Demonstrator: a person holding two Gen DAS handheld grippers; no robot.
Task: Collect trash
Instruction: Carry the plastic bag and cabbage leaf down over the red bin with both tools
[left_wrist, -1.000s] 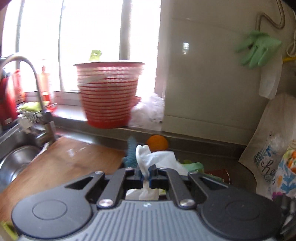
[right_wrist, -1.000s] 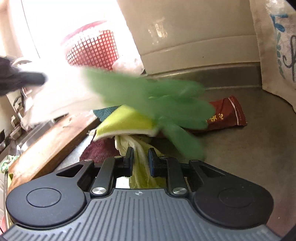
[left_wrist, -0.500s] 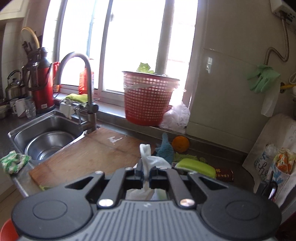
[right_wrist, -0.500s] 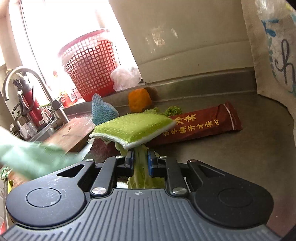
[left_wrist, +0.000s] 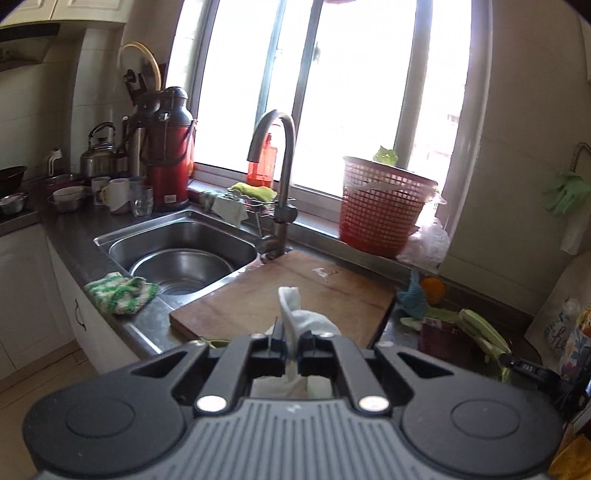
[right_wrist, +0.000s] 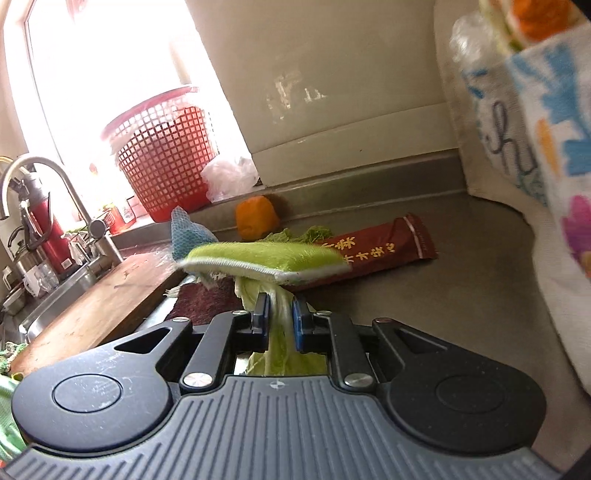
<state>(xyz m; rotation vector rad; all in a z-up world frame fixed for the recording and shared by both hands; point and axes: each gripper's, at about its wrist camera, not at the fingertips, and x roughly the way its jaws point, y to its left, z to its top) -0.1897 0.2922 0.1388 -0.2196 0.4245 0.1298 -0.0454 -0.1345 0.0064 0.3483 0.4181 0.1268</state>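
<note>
Sink (left_wrist: 177, 254) left view, wrapper (right_wrist: 373, 251) right

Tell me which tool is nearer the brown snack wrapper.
Right. The right tool, shut on a cabbage leaf, sits just short of the wrapper. The left tool, holding a tissue, is back beyond the cutting board.

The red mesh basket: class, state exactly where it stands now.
In the left wrist view the red mesh basket stands on the window sill, right of the faucet, beyond the wooden cutting board, beside a crumpled plastic bag.
</note>
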